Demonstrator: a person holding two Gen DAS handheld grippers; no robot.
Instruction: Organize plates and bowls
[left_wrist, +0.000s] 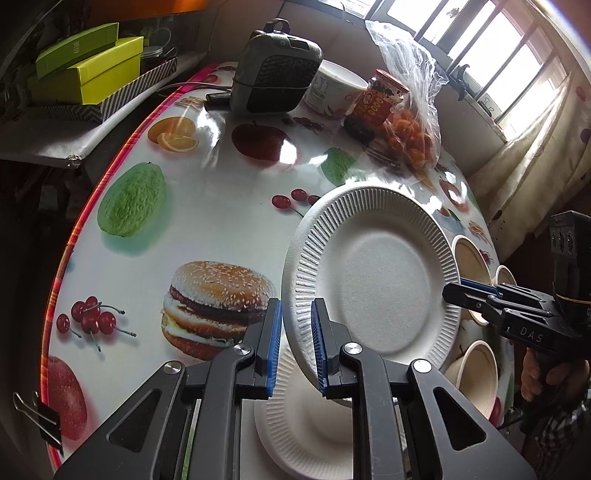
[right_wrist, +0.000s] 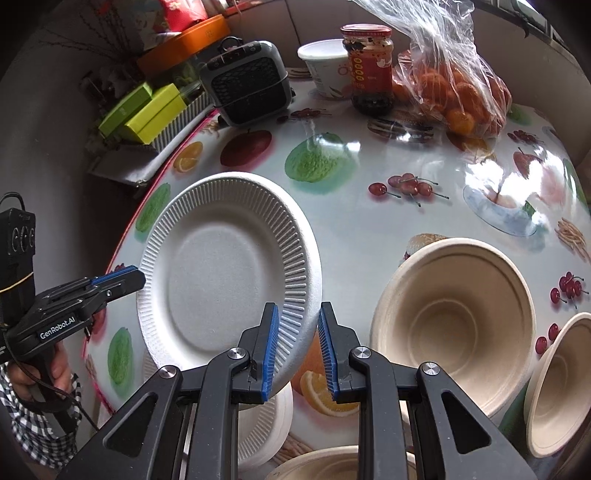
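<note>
- Your left tool (left_wrist: 297, 345): jaws narrow, clamped on the near rim of the white ribbed paper plate (left_wrist: 373, 273).
- Your right tool (right_wrist: 295, 350): jaws narrow, gripping the opposite rim of that plate.
- Plate: held tilted between both tools, clear of the fruit-printed counter (left_wrist: 221, 206).
- Second white ribbed paper plate (left_wrist: 303, 428): flat on the counter below your left tool.
- Beige pulp bowls (right_wrist: 454, 325): upright on the counter, right of the held plate.
- Far edge: grey fan heater (right_wrist: 247, 85), red-labelled jar (right_wrist: 367, 66), bag of oranges (right_wrist: 458, 88).

The worktop (right_wrist: 369, 229) wears a glossy fruit-print cover. On it rest a grey heater (right_wrist: 249, 83), white tub (right_wrist: 325, 68), sauce jar (right_wrist: 369, 66) and bagged oranges (right_wrist: 458, 96). Nearer lie paper bowls (right_wrist: 454, 317) and a plate stack (left_wrist: 303, 424).
</note>
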